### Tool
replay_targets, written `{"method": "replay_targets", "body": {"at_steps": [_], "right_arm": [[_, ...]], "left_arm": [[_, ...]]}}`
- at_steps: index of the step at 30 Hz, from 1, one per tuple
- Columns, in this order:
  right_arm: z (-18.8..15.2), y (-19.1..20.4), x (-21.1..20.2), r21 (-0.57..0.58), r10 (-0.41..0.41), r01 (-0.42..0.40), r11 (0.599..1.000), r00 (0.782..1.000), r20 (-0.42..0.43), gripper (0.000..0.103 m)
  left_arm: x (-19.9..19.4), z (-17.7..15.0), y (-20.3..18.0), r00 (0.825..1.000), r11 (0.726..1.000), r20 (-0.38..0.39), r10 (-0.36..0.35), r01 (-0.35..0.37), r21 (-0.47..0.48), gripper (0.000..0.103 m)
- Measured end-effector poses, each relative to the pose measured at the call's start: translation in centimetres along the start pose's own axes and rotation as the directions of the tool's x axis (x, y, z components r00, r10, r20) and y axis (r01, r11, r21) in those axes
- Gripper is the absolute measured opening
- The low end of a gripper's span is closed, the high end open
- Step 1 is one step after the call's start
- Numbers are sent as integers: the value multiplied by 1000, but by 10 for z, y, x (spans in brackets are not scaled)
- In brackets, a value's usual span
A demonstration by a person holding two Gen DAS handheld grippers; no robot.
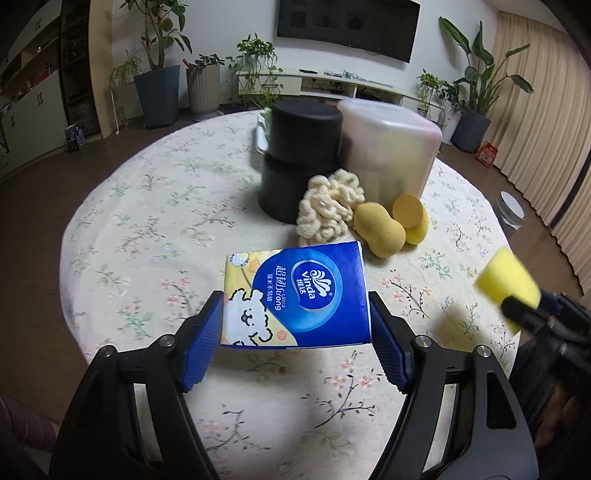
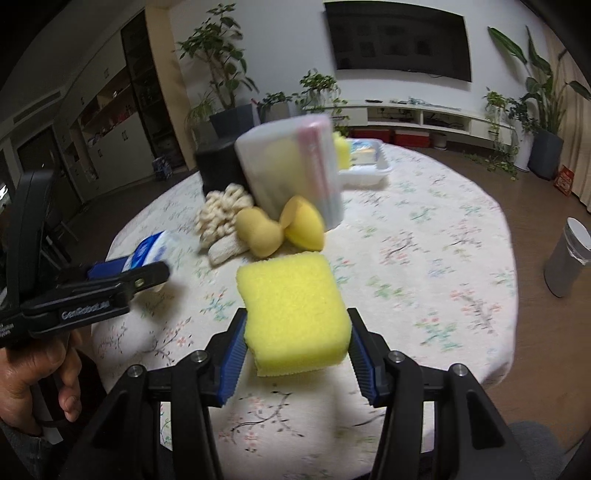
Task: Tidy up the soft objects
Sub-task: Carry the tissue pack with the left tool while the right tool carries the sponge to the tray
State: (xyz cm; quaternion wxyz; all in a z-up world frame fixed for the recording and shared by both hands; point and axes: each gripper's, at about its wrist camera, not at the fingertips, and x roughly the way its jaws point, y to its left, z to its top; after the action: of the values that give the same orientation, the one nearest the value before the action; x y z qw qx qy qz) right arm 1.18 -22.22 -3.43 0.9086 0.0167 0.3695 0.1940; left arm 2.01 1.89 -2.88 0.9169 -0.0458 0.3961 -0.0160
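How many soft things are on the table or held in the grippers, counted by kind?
Yellow rectangular foam sponge, in the right gripper: 1
Blue Vinda tissue pack, in the left gripper: 1
Cream looped cloth: 1
Mustard peanut-shaped sponge: 1
Yellow round sponges: 2
Total: 6

1. The left wrist camera sits just behind the left gripper (image 1: 297,332) and looks down across the round table (image 1: 147,221).
2. The right wrist camera sits just behind the right gripper (image 2: 295,347), looking the same way.
3. Both see the black tub (image 1: 299,158), the plants and the TV (image 1: 349,26).
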Motion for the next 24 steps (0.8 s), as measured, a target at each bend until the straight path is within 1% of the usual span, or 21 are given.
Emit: {"method": "replay_targets", "body": {"at_steps": [7, 11, 16, 24], "right_arm": [[26, -35, -26, 50, -52, 49, 998, 997, 59, 54], [44, -54, -36, 63, -81, 76, 995, 993, 84, 54], [69, -74, -36, 62, -104, 98, 993, 990, 99, 54], [118, -92, -26, 26, -129, 127, 992, 984, 126, 54]], "left_arm": [[-19, 17, 16, 999, 1000, 37, 1, -1, -13, 72], [-28, 32, 24, 998, 1000, 60, -3, 4, -20, 72], [-29, 53, 34, 997, 1000, 76, -2, 4, -25, 72], [-22, 91, 55, 996, 999, 93, 13, -10, -33, 72]]}}
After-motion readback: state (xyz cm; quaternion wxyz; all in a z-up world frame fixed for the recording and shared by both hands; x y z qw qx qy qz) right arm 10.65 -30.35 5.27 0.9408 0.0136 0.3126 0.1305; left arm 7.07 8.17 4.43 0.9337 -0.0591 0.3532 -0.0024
